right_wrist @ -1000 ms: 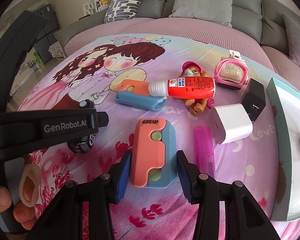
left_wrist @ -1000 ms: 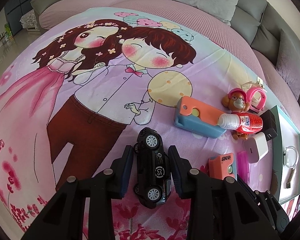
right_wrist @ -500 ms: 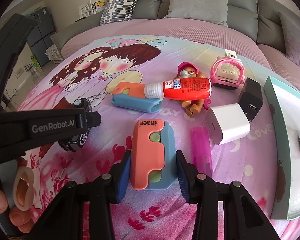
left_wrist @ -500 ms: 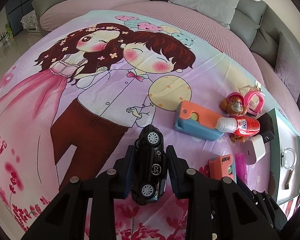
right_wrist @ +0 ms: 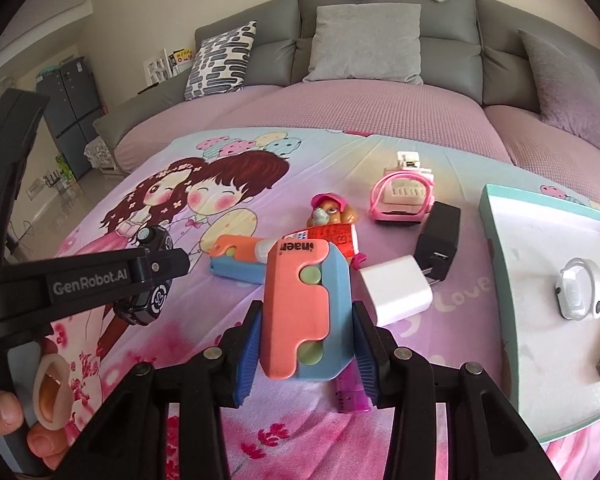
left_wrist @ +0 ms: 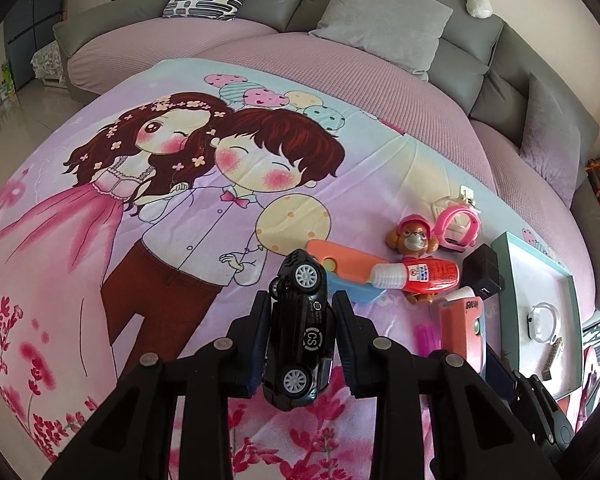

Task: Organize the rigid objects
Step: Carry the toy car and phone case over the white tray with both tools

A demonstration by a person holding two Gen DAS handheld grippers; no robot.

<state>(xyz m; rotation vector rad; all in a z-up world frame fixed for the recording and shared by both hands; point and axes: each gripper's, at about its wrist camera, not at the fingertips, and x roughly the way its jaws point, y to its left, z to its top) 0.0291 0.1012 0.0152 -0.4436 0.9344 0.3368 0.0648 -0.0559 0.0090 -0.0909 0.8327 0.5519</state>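
Left gripper (left_wrist: pixel 300 312) is clamped on the black toy car (left_wrist: pixel 300 328), lifted off the cartoon blanket (left_wrist: pixel 140 240) with its nose pointing away. Right gripper (right_wrist: pixel 306 334) is squeezed on the orange-and-blue block (right_wrist: pixel 304 308) (marked "inaer"), also held above the blanket. Using the teal tray (right_wrist: pixel 500 280) as anchor: white charger (right_wrist: pixel 396 290) and black charger (right_wrist: pixel 440 240) sit just left of its edge, the red bottle (left_wrist: pixel 424 274) further left. Blanket far left of the tray is open.
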